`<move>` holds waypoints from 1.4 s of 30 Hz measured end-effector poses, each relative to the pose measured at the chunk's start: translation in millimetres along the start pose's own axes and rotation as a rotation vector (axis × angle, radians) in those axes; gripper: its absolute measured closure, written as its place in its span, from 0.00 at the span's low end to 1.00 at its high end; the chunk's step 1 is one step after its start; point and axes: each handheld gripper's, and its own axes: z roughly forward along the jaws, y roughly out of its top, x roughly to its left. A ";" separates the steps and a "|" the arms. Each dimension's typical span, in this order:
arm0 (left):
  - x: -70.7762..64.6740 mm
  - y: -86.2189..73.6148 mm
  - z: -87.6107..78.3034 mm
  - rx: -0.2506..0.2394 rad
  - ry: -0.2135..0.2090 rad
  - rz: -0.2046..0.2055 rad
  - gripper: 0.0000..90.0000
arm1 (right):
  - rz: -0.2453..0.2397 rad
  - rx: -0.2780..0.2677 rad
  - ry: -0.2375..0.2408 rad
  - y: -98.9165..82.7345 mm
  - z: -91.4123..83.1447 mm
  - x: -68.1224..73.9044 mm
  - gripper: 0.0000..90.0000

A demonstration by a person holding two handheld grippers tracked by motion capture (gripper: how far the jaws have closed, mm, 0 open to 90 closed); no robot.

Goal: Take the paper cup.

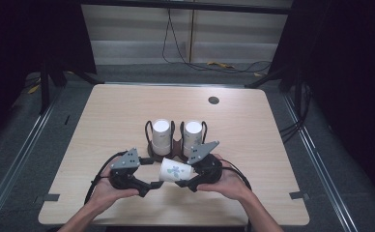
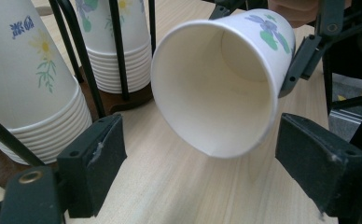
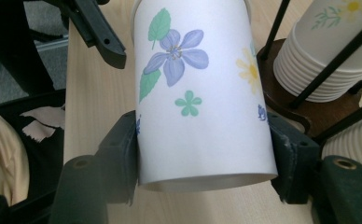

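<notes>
- Fingers [image 3: 118,154] of the right gripper [image 1: 191,181] are pressed against both sides of a paper cup [image 1: 175,170] near its base, so the cup is carried lying on its side, clear of the table [image 1: 253,125].
- Its open mouth is turned toward the left gripper [image 1: 149,186], whose jaws are spread apart with nothing between the pads; in the left gripper view the rim [image 2: 212,154] hangs just ahead of them, which suggests a handover or a second grip is being prepared.
- Because the base end is gripped, the rim end is left free for the other gripper, it is judged.
- The cup is held over the near middle of the table, close to the edge on the person's side.
- Just behind it, a rack [image 1: 173,151] with black wire uprights is set at the table's centre, and two stacks of upside-down cups [image 1: 161,137] are kept in it, probably as the supply.
</notes>
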 end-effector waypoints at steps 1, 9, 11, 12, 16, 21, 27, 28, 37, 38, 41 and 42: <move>0.0 0.0 -0.1 -0.001 0.001 0.000 0.18 | 0.017 -0.019 -0.003 -2.9 -1.5 -0.8 0.41; 0.9 0.9 -1.5 -0.007 0.001 -0.016 0.19 | 0.082 -0.098 -0.009 -13.2 -3.5 -2.0 0.41; 1.1 0.8 -1.5 -0.007 -0.002 -0.019 0.20 | 0.089 -0.105 -0.012 -14.6 -3.2 -1.8 0.41; 1.4 1.0 -1.4 -0.013 -0.003 -0.021 0.20 | 0.097 -0.115 -0.012 -15.8 -2.9 -2.0 0.41; 2.3 4.3 -2.3 -0.029 0.003 -0.023 0.20 | 0.122 -0.158 -0.005 -17.5 -4.1 -4.4 0.41; 3.3 14.4 -1.0 -0.033 0.002 -0.012 0.19 | 0.156 -0.195 -0.004 -20.1 -4.0 -7.6 0.41; 3.1 29.3 2.1 -0.057 -0.015 -0.011 0.18 | 0.175 -0.236 0.001 -23.6 -5.0 -8.6 0.41; 3.1 29.3 2.1 -0.057 -0.015 -0.011 0.18 | 0.175 -0.236 0.001 -23.6 -5.0 -8.6 0.41; 3.7 26.2 1.9 -0.093 -0.026 -0.042 0.17 | 0.201 -0.298 0.049 -30.5 -0.9 -6.7 0.41; 3.7 26.2 1.9 -0.093 -0.026 -0.042 0.17 | 0.201 -0.298 0.049 -30.5 -0.9 -6.7 0.41; 4.5 24.7 3.9 -0.097 -0.034 -0.057 0.17 | 0.192 -0.295 0.055 -29.8 3.1 -5.3 0.41; 4.5 24.6 4.3 -0.095 -0.036 -0.061 0.17 | 0.190 -0.299 0.058 -29.8 4.5 -5.1 0.41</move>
